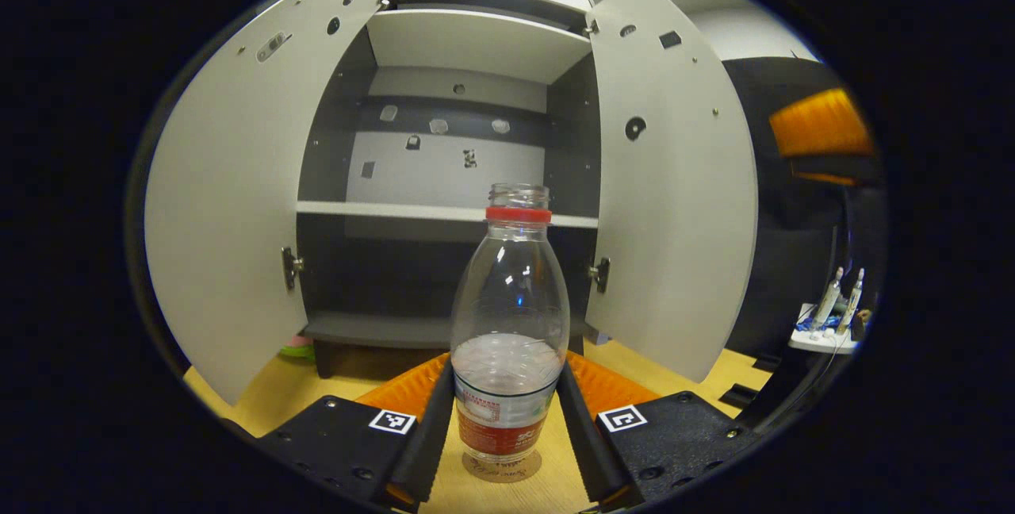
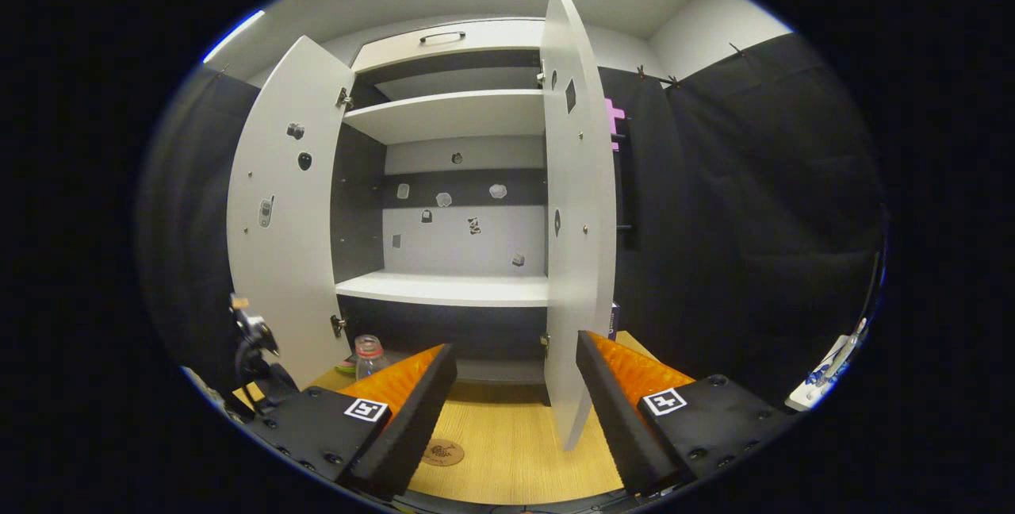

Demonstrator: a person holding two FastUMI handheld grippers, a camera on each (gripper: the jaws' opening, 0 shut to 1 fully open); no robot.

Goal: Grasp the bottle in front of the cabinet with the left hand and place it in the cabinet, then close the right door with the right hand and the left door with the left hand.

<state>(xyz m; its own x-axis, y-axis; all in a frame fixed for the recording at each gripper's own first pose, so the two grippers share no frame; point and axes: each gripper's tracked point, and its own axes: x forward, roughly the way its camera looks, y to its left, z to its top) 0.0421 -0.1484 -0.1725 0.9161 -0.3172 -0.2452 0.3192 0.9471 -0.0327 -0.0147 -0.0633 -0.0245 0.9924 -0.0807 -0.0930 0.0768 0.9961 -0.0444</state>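
Note:
A clear plastic bottle [image 1: 509, 316] with a red neck ring, no cap and a red label stands on a round coaster [image 1: 502, 467] on the wooden table, in front of the cabinet [image 1: 444, 212]. My left gripper [image 1: 506, 367] is shut on the bottle's lower half, one finger against each side. Both cabinet doors stand open: the left door [image 1: 230, 205] and the right door [image 1: 674, 181]. In the right gripper view my right gripper [image 2: 514, 349] is open and holds nothing. The right door's [image 2: 579, 220] edge is just ahead of it, and the bottle's top [image 2: 369, 351] peeks out left of its left finger.
The cabinet has a white middle shelf [image 2: 444, 288] and a dark bottom compartment [image 1: 381, 284]. A second coaster [image 2: 442, 452] lies on the table [image 2: 515, 435] between my right fingers. A white tray [image 1: 825, 335] with small items sits far right. A green object [image 1: 297, 350] lies by the left door's foot.

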